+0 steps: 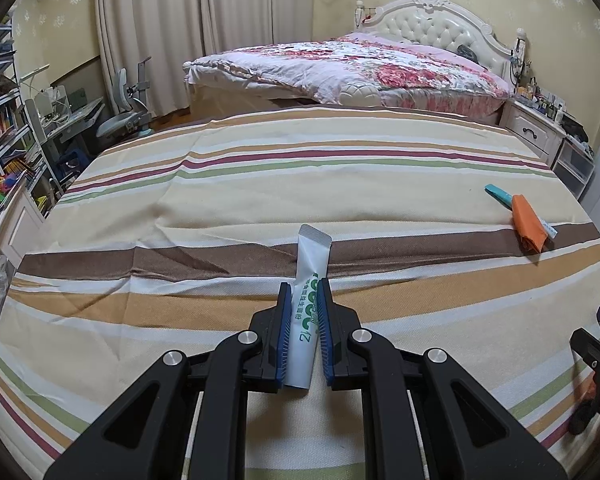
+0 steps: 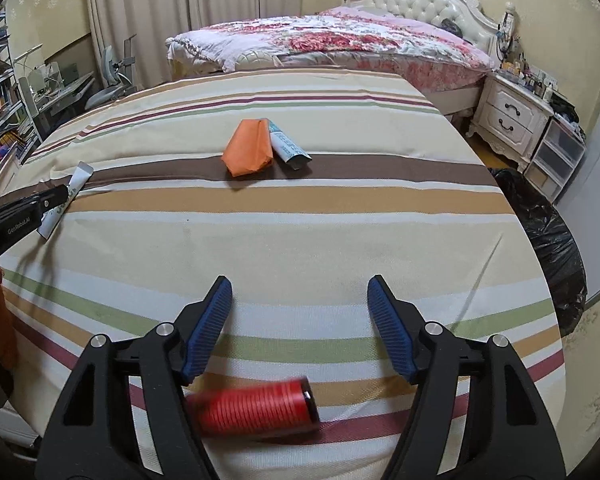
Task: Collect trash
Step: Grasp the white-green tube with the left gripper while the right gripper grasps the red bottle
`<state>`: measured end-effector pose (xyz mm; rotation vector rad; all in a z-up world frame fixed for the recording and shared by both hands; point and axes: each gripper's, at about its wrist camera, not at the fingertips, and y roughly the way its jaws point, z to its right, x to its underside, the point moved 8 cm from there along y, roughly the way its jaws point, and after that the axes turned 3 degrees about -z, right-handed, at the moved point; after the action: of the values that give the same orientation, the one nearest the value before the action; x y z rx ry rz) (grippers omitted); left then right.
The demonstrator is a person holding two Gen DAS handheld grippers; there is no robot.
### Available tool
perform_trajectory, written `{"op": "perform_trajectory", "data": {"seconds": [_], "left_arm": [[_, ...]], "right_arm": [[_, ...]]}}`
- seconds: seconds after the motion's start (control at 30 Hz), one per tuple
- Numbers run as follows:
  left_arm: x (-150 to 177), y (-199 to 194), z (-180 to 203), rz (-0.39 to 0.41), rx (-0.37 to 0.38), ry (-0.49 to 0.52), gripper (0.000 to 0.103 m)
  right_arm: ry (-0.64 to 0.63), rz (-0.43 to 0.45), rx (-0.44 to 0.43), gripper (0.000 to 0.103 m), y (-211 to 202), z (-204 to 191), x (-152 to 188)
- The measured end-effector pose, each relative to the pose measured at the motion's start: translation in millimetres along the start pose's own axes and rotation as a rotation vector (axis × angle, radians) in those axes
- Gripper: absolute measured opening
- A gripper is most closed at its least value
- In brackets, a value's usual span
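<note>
My left gripper [image 1: 304, 292] is shut on a white sachet with green print [image 1: 310, 276], held above the striped bedcover [image 1: 260, 200]; the sachet also shows at the left of the right wrist view [image 2: 74, 188]. My right gripper [image 2: 300, 284] is open and empty over the bedcover [image 2: 300, 240]. A red spool of thread [image 2: 256, 408] lies blurred on the cover below and between its fingers. An orange folded wrapper [image 2: 247, 148] and a white-teal packet [image 2: 288, 146] lie side by side further ahead; they also show at the right of the left wrist view, the wrapper [image 1: 529, 222] over the packet [image 1: 498, 194].
A black trash bag [image 2: 548, 240] stands off the bed's right edge. A second bed with a floral quilt [image 2: 340, 36] lies beyond. White nightstands [image 2: 512, 114] and plastic drawers stand at the right, a desk, chair and bookshelves [image 1: 4, 128] at the left.
</note>
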<state>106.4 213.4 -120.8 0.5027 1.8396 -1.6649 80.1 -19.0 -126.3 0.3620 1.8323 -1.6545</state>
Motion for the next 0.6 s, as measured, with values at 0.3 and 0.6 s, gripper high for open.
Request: {"op": "perform_trajectory", "data": {"seconds": [0.3,0.6], "left_arm": [[2.1,0.5,0.8,-0.001,-0.001,-0.003,0.014],[1.3,-1.2,-2.9,-0.005,0.011,-0.015,0.014]], "right_arm": [[0.002,0.03,-0.004,0.074,-4.5,-1.6,-6.8],[-0.033,0.058,0.039,0.074,-35.5,10.2,-18.1]]}}
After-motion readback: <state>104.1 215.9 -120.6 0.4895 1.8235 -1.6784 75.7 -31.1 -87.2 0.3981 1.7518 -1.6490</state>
